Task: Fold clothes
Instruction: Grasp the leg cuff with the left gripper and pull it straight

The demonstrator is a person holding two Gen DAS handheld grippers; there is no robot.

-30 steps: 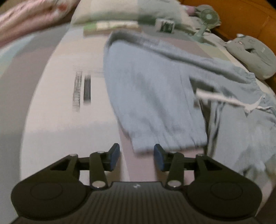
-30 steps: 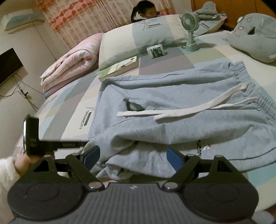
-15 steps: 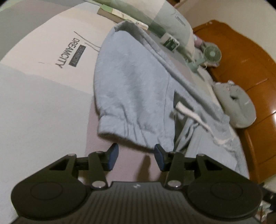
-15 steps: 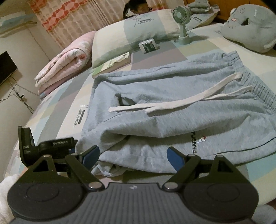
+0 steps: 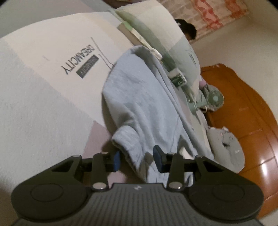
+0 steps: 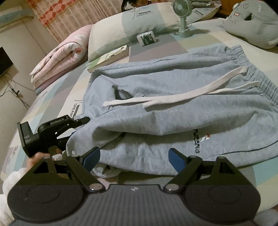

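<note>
Grey sweatpants (image 6: pixel 173 107) lie on the bed sheet (image 5: pixel 43 87), folded lengthwise, elastic waistband toward the grey plush cushion (image 6: pixel 253 22), white drawstring (image 6: pixel 165 99) trailing across the top layer.

Left gripper (image 5: pixel 137 160): jaws spread, the ribbed cuff (image 5: pixel 128 139) of one pant leg sitting between the blue pads; whether the pads touch the cloth I cannot tell. In the right wrist view this gripper sits at the cuff end, a hand (image 6: pixel 36 158) on its handle.

Right gripper (image 6: pixel 133 160): jaws spread wide, at the near folded edge of the pants, holding nothing.

Beyond the pants: a book (image 6: pixel 107 58), a small box (image 6: pixel 147 38), a green desk fan (image 6: pixel 182 15), a pillow (image 6: pixel 135 22), a rolled pink quilt (image 6: pixel 60 55).
</note>
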